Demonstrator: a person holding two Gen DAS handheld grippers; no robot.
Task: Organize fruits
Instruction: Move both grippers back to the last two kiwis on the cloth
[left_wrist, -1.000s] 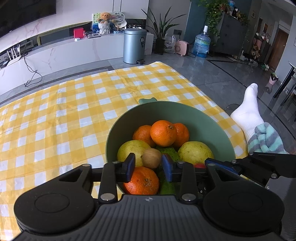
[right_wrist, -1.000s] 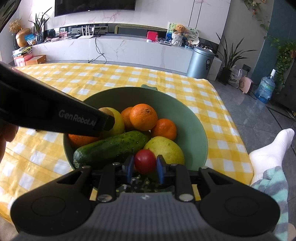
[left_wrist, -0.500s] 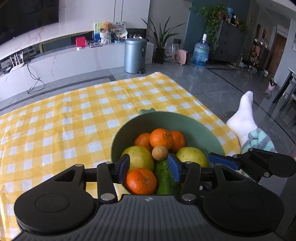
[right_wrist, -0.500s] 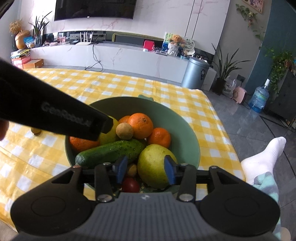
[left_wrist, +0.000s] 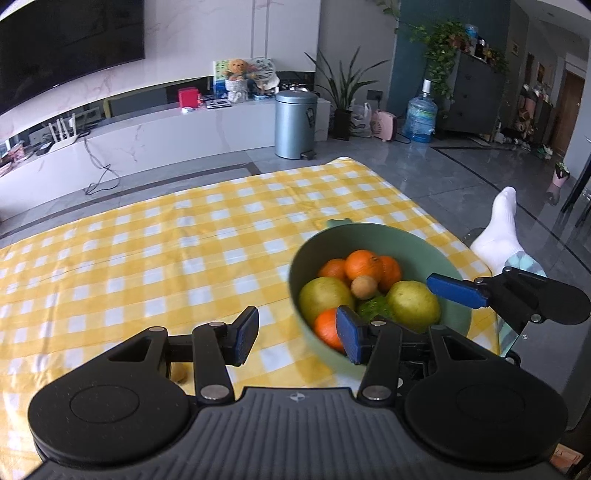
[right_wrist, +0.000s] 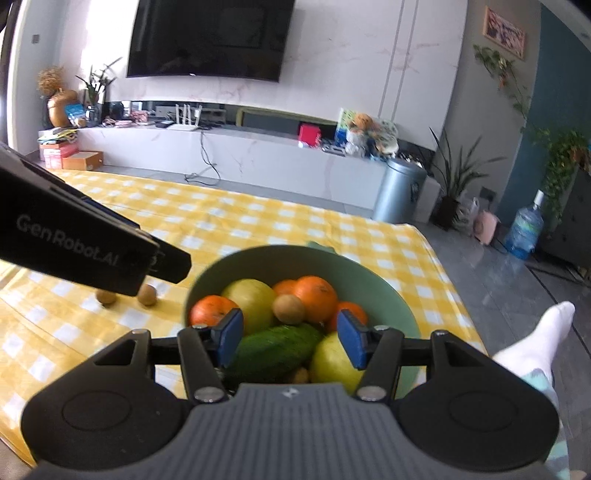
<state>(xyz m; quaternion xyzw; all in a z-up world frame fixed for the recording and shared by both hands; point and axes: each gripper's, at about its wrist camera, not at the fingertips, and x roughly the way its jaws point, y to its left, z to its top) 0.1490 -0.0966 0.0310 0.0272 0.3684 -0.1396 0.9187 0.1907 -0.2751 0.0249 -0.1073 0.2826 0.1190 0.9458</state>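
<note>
Left gripper (left_wrist: 297, 334) jaws are held apart, empty, beside the bowl (left_wrist: 384, 236). Right gripper (right_wrist: 290, 339) jaws are opening, empty, above the cucumber (right_wrist: 275, 349).

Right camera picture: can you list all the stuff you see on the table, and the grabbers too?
bowl: one, green, on the tablecloth
oranges: at least three, orange, in the bowl
yellow-green fruits: two, in the bowl
cucumber: one, green, across the bowl's front
small brown fruits: one on the pile; two on the cloth left of the bowl
tablecloth: one, yellow-and-white check
left gripper: black, open, empty
right gripper: black, jaws opening, holding nothing
sock: white, person's foot, right
</note>
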